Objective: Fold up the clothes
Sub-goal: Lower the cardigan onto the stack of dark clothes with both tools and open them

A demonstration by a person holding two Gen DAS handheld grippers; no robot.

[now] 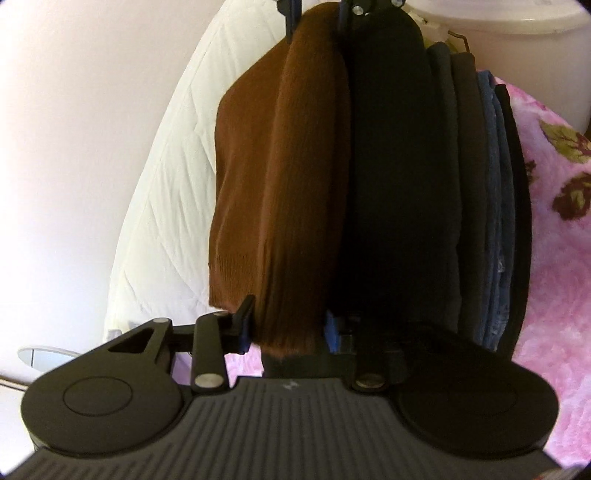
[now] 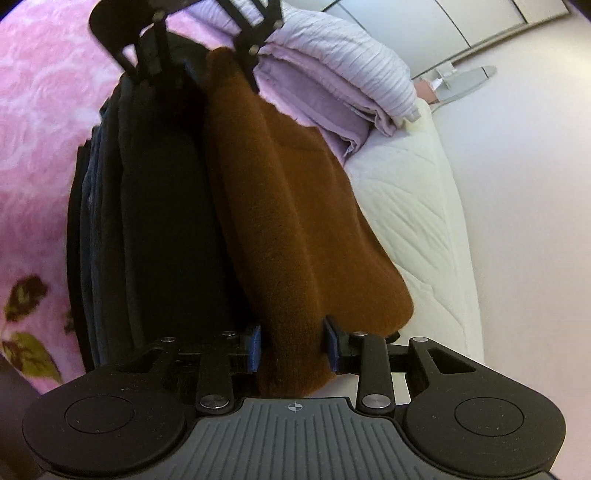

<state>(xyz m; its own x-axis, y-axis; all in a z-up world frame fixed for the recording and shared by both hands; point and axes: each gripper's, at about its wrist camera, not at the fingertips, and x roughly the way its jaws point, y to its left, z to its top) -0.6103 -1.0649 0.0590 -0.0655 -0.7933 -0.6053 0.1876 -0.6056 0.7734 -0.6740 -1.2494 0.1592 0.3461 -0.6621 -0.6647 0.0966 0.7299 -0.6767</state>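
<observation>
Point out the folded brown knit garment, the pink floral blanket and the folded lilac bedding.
Folded brown knit garment [image 2: 295,221]: right wrist view, middle of its top face.
Pink floral blanket [image 1: 561,258]: left wrist view, bare patch right of the stack.
Folded lilac bedding [image 2: 332,74]: right wrist view, top layer.

The far end of the brown knitted garment [image 1: 280,177] runs up to the top edge in the left wrist view, cut off there along with the other gripper's fingers; the black garment [image 1: 391,184] beside it is too dark to show folds or seams; the folded dark clothes [image 2: 103,206] in the right wrist view are blurred, their count uncertain; the pale tub [image 1: 509,33] is cropped at the top edge; the mirror-like oval [image 2: 469,79] on the floor is too small to identify.
</observation>
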